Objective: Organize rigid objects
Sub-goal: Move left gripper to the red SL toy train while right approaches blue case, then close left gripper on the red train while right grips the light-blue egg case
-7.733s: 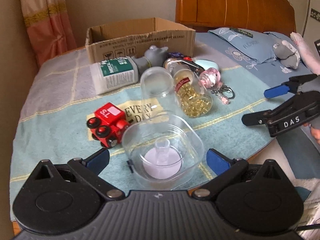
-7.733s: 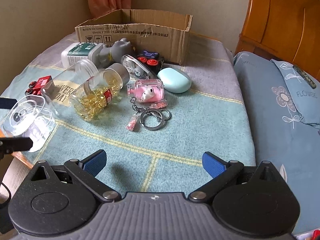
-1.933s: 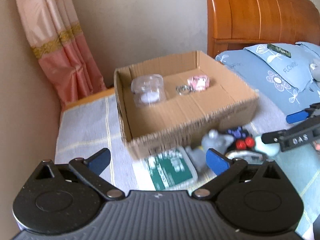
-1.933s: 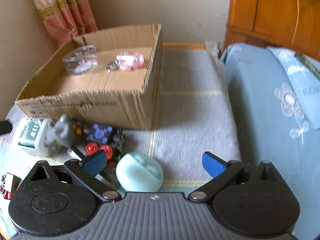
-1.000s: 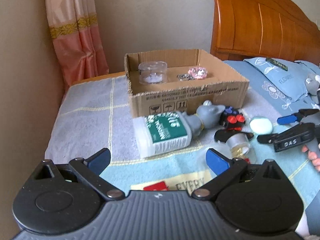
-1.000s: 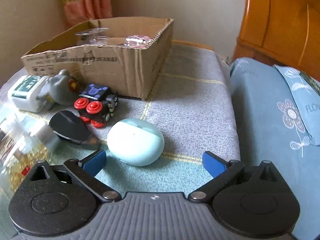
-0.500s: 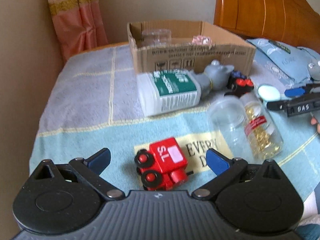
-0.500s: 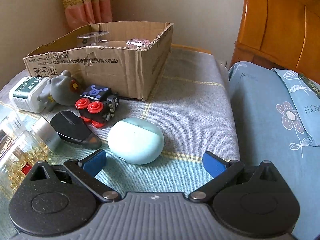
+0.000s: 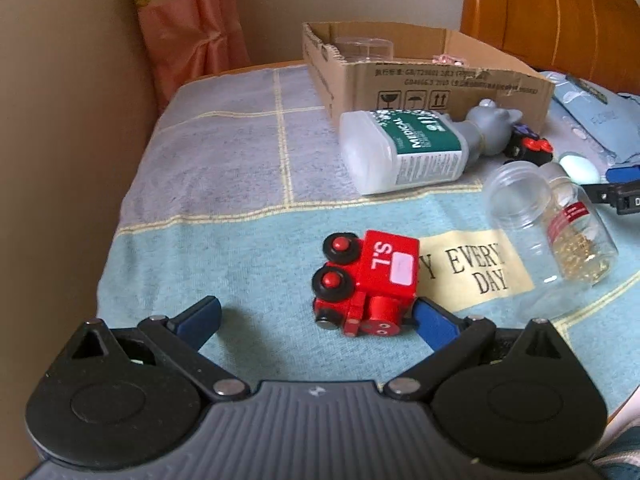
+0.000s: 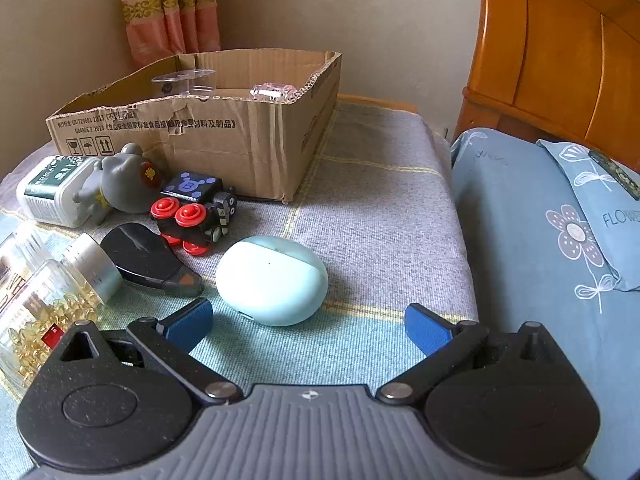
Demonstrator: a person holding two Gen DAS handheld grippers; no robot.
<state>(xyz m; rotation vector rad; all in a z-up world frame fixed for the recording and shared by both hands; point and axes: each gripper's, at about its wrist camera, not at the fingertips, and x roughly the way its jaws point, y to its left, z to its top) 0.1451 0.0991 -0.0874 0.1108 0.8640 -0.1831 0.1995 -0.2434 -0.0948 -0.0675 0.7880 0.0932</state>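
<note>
A red toy train (image 9: pixel 370 282) lies on its side on the blue towel, just ahead of my open left gripper (image 9: pixel 316 322), close to the right finger. A pale blue oval case (image 10: pixel 272 280) lies just ahead of my open right gripper (image 10: pixel 308 326), between the fingers' line. The cardboard box (image 10: pixel 224 136) holds a clear plastic jar (image 10: pixel 186 82) and a pink keychain bottle (image 10: pixel 272 92). The box also shows in the left wrist view (image 9: pixel 432 76).
A white medical bottle (image 9: pixel 404 152), a grey figurine (image 10: pixel 124 180), a black toy car with red wheels (image 10: pixel 194 210), a black lid (image 10: pixel 150 260), a capsule jar (image 9: pixel 576 232) and an empty clear jar (image 9: pixel 520 216) lie on the towel. Bed and headboard (image 10: pixel 560 60) stand at right.
My left gripper has dropped lower and closer to the red train. My right gripper has edged closer to the pale blue case.
</note>
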